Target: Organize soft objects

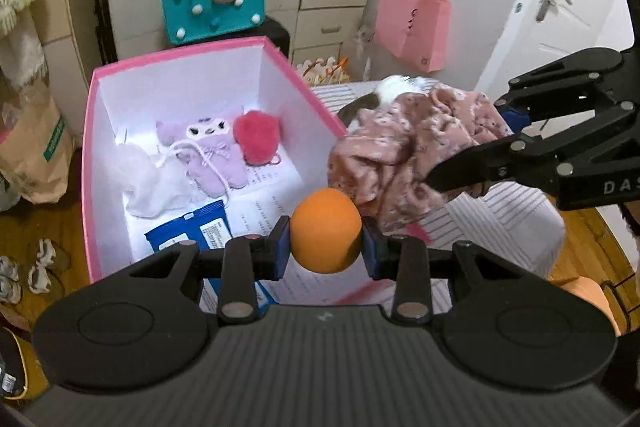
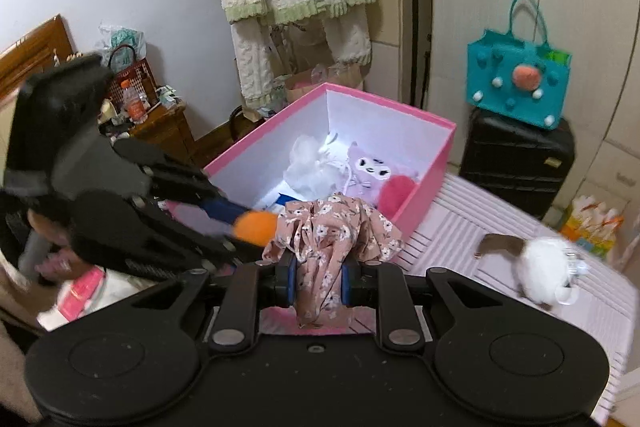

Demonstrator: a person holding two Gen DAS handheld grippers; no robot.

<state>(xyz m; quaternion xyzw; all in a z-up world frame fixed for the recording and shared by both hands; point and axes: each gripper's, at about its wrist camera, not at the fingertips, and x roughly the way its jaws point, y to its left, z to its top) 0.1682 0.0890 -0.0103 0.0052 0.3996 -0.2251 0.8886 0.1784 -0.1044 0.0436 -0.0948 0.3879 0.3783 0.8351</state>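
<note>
Orange foam ball, squashy and light, sits clamped across its middle in the left tongs, while the right tongs pinch limp, bunched pink floral cloth.

I see a matt, foam-like orange ball just beside the smooth pink cardboard box. Inside that box lies a fuzzy red pompom; beside it hangs thin floral cloth.

Counts: 1 orange ball btwn left fingers; 1 floral cloth btwn right fingers; beyond tips, 1 pink box w/ 1 red pompom, 1 purple plush.
</note>
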